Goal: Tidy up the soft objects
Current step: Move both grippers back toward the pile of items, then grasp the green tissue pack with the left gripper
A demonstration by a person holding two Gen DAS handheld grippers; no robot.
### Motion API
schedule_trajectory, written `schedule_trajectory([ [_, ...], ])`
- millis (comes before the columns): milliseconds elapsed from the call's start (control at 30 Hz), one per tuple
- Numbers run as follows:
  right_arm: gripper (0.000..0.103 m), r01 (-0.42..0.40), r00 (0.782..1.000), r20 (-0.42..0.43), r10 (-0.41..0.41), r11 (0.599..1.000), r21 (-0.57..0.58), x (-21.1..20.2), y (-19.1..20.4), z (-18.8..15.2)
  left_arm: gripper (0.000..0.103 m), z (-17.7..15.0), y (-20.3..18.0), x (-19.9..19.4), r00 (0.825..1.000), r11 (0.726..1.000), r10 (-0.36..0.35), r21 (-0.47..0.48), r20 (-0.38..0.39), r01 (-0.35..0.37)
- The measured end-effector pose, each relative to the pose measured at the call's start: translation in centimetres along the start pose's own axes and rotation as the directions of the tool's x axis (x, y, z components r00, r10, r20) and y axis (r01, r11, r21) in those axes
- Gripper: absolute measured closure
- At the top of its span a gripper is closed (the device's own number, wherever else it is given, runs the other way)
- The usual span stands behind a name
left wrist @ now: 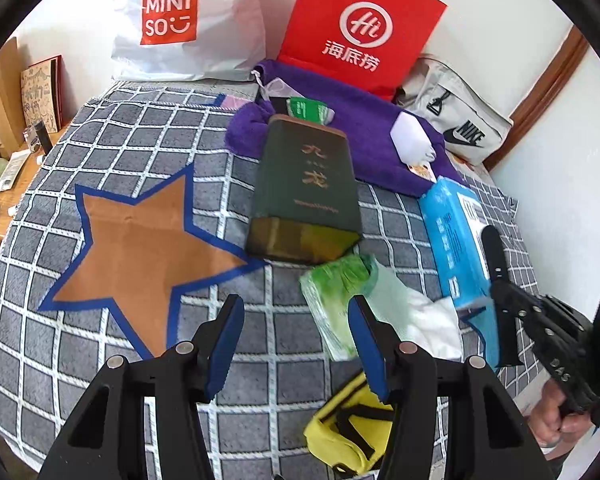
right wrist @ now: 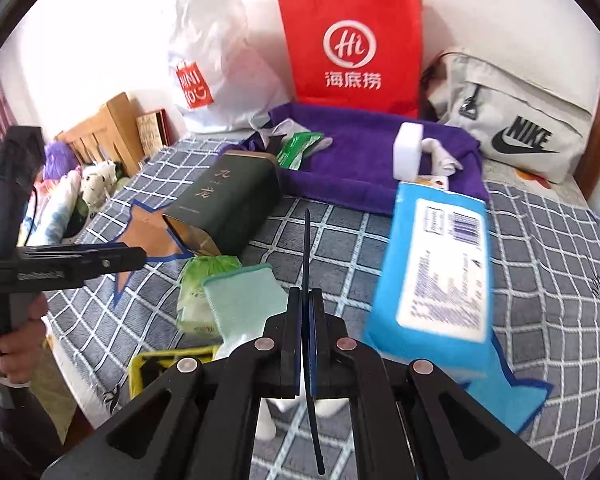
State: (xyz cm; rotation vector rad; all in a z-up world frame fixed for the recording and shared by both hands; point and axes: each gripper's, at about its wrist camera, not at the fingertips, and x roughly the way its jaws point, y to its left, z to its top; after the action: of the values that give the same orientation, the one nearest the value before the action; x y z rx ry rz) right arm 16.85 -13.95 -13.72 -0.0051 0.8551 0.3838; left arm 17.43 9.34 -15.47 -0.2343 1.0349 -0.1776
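My left gripper [left wrist: 296, 304] hangs open over the grey checked blanket [left wrist: 112, 140], with nothing between its blue pads. Just beyond its right finger lie a green tissue pack [left wrist: 332, 300] and a white sock with a mint cuff [left wrist: 404, 304]. A yellow pouch [left wrist: 348, 436] lies under that finger. My right gripper [right wrist: 307, 216] is shut with nothing visible between its fingers; it hovers left of the blue tissue pack [right wrist: 436, 272], and the sock [right wrist: 244, 300] runs under it. In the left wrist view the right gripper [left wrist: 489, 236] stands over the blue pack [left wrist: 456, 240].
A dark green box [left wrist: 304, 192] lies on its side mid-blanket. Behind it a purple towel [left wrist: 364, 128] carries a white sponge [left wrist: 410, 136] and a green packet [left wrist: 306, 110]. White, red and grey bags line the wall. A wooden shelf [left wrist: 4, 184] stands at the left.
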Motion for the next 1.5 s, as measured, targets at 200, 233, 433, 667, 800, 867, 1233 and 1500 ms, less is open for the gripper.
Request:
schedule_trajectory([
  [200,0.100,0.013,1.000,0.016,-0.013,1.000,0.029,-2.4,-1.4,-3.0,0.051,-1.2,-1.5,1.3,0.999,1.000,0.024,0.020,-0.037,-0.023],
  [233,0.100,0.020,1.000,0.013,-0.021,0.999,0.035,-2.5,-1.7,-3.6,0.051,-1.4,-1.6,1.7,0.999,0.999,0.027,0.026,-0.045,-0.026],
  [433,0.100,0.078,0.997,-0.021,-0.077,0.994,0.076,-2.1,-3.5,-7.3,0.051,-2.1,-3.0,4.2,0.995,0.999,0.028,0.041,-0.098,-0.024],
  [667,0.100,0.064,0.997,-0.042,-0.059,0.988,0.143,-1.6,-5.3,-9.4,0.080,-2.2,-3.7,5.4,0.997,0.999,0.004,0.047,-0.080,0.000],
  [800,0.100,0.051,0.998,-0.046,-0.044,0.987,0.152,-1.3,-5.6,-9.7,0.086,-2.4,-2.6,4.1,0.998,0.998,0.036,0.052,-0.056,-0.033],
  [867,0.100,0.042,0.998,-0.044,-0.036,0.987,0.154,-1.3,-5.7,-9.8,0.086,-2.5,-1.2,3.3,0.997,0.998,0.052,0.028,-0.053,-0.050],
  [1233,0.100,0.052,0.997,-0.059,-0.042,0.984,0.172,-0.4,-6.3,-10.1,0.040,-2.4,1.9,1.8,0.998,0.998,0.065,-0.023,-0.022,-0.066],
  [1500,0.100,0.048,0.997,-0.073,-0.036,0.984,0.174,-0.1,-6.3,-10.4,0.032,-1.7,-0.6,5.8,0.989,0.991,0.130,-0.010,-0.073,-0.131],
])
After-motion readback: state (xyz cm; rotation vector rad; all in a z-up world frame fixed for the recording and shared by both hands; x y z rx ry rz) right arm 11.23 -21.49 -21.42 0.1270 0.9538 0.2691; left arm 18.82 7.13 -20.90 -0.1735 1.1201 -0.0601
